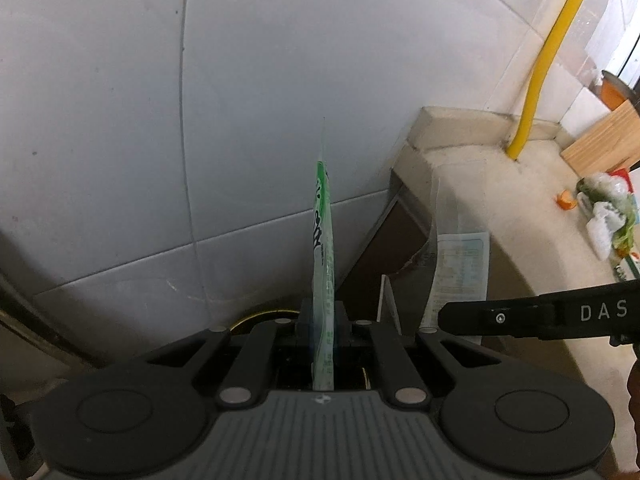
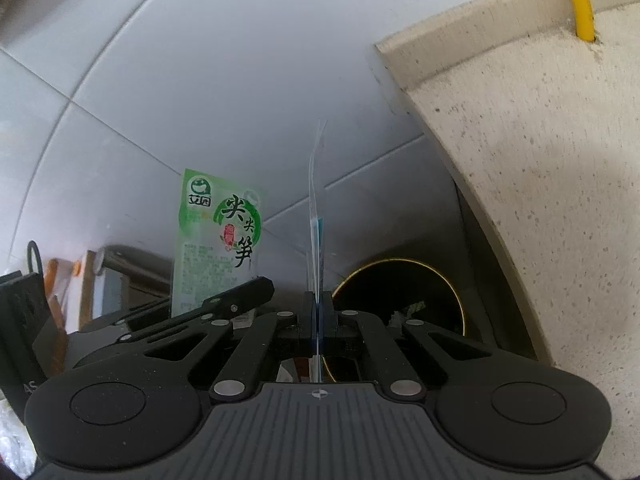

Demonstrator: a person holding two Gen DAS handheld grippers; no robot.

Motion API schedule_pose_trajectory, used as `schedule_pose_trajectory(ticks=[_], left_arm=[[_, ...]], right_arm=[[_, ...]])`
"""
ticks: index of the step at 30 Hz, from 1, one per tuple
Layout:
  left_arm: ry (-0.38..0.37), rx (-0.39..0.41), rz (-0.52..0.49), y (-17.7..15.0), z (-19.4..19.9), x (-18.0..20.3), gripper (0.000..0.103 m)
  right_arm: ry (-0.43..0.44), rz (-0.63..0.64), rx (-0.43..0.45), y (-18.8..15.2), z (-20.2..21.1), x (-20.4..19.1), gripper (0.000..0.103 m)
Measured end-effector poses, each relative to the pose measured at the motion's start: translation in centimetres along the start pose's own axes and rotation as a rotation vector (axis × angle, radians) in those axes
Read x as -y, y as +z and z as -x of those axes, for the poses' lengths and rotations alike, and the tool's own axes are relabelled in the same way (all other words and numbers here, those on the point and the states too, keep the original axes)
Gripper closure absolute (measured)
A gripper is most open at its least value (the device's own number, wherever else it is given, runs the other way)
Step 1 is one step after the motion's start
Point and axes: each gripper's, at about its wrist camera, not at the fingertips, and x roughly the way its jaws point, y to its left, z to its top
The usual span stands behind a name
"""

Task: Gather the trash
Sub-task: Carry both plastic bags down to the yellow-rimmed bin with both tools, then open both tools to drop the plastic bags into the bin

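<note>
I have two tongs in play, and each is clenched on one flat piece of trash. My left tongs [image 1: 322, 322] pinch a green snack packet [image 1: 323, 240] by its lower edge, so in the left wrist view it stands upright and edge-on between the jaws. From the right wrist view the same packet [image 2: 218, 236] shows its printed face, green and white with dark lettering, above the left tongs [image 2: 236, 300], which sit to the left of my right tongs.

My right tongs [image 2: 319, 316] are closed tight on a thin clear wrapper [image 2: 317, 216] with a bit of blue print, also seen edge-on and rising straight up from the jaws. In the left wrist view that wrapper [image 1: 456, 268] shows as a pale printed sheet, held at the tip of the right tongs [image 1: 444, 316], which reach in from the right edge.

Both pieces are in the air in front of a white tiled wall [image 1: 240, 100], off the left end of the surface [image 1: 500, 208]. One round black bin [image 2: 400, 292] with a gold rim sits below, just beside the end of the surface [image 2: 540, 160]; I can see a scrap or two inside it, too small to name.

One yellow hose [image 1: 548, 64] runs down the wall into the surface. Further right on the surface I count one heap of plastic bags with greens [image 1: 608, 212], one small orange scrap [image 1: 565, 200] and one wooden board [image 1: 604, 144] leaning near the wall.
</note>
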Motion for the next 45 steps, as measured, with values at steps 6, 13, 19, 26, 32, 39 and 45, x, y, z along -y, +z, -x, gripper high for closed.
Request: schedule_pose_trajectory(ticks=[6, 13, 19, 26, 32, 39, 45], left_arm=[[0.029, -0.025, -0.002, 0.2, -1.3, 0.3, 0.099], [0.055, -0.040, 0.001, 0.3, -2.0, -0.1, 0.099], [0.075, -0.075, -0.004, 0.0, -3.0, -0.2, 0.099], [0.112, -0.135, -0.029, -0.4, -4.9, -0.1, 0.099], [0.144, -0.183, -0.007, -0.4, -6.5, -0.6, 0.095], [0.170, -0.186, 0.007, -0.2, -7.3, -0.8, 0.068], [0.165, -0.183, 0.001, 0.2, -7.3, -0.7, 0.067]], right_arm=[[-0.008, 0.000, -0.016, -0.2, -0.8, 0.7, 0.102], [-0.020, 0.008, -0.037, 0.0, -2.2, 0.4, 0.102], [-0.043, 0.021, -0.045, -0.1, -3.4, 0.4, 0.102], [-0.057, 0.015, -0.047, -0.5, -5.0, 1.0, 0.102], [-0.081, 0.029, -0.067, -0.9, -6.9, 0.7, 0.101], [-0.117, 0.030, -0.090, -1.0, -8.7, 0.1, 0.081], [-0.116, 0.006, -0.089, -1.1, -9.0, 0.0, 0.074]])
